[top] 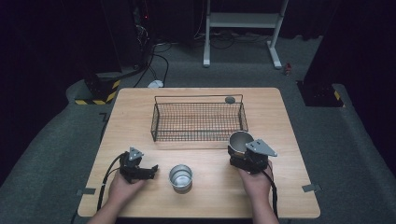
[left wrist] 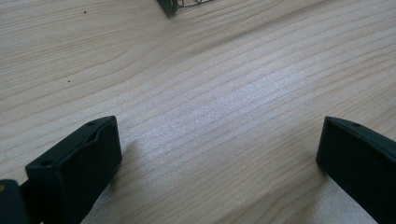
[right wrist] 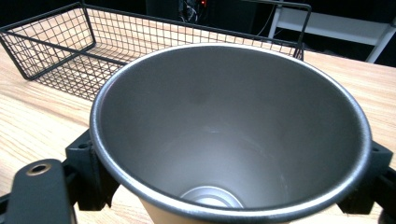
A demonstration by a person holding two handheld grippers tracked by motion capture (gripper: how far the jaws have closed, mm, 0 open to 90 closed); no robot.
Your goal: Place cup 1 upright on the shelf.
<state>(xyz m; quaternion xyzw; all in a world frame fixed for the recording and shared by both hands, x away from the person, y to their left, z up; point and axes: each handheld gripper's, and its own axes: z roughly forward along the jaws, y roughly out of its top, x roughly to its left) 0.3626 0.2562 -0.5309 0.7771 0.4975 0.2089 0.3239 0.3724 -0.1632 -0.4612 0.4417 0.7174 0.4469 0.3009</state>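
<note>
Cup-wise, my right claw (top: 239,150) is clamped round a steel cup (right wrist: 224,140) with the wire basket (top: 198,122) just ahead, probably its destination, while my left claw (top: 148,171) sits wide open, empty, beside another cup (top: 180,177).

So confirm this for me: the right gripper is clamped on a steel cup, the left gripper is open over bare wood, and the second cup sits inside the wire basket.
One part is wrong. The second cup is not in the wire basket; the high view shows it on the table between the two hands. The rest holds: the right gripper is clamped on a steel cup, and the left gripper is open over bare wood.
</note>
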